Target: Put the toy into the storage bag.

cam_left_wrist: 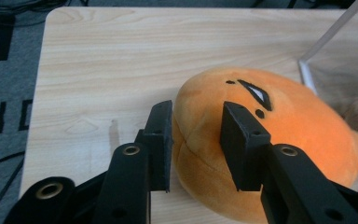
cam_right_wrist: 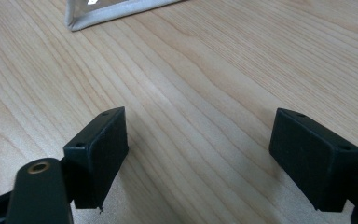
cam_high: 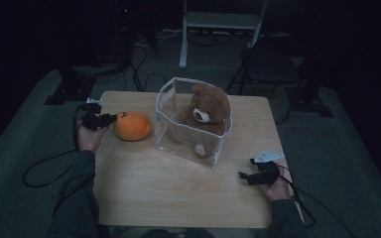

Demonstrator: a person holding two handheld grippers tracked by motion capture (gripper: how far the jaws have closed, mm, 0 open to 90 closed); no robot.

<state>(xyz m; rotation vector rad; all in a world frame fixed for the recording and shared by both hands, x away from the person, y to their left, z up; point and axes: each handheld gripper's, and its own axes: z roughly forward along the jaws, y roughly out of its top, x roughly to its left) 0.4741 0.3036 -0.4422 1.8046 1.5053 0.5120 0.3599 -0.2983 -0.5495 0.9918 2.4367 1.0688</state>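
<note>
A pale wooden worktop [cam_high: 178,188] stands on grey carpet [cam_high: 25,144], with a white frame [cam_high: 218,22] beyond its far edge and black cables [cam_high: 139,69] trailing across the floor there.

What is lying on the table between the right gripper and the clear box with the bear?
Nothing: in the high view, bare wooden table separates the right gripper from the clear box. The right gripper view also shows plain wood ahead of its open jaws.
</note>
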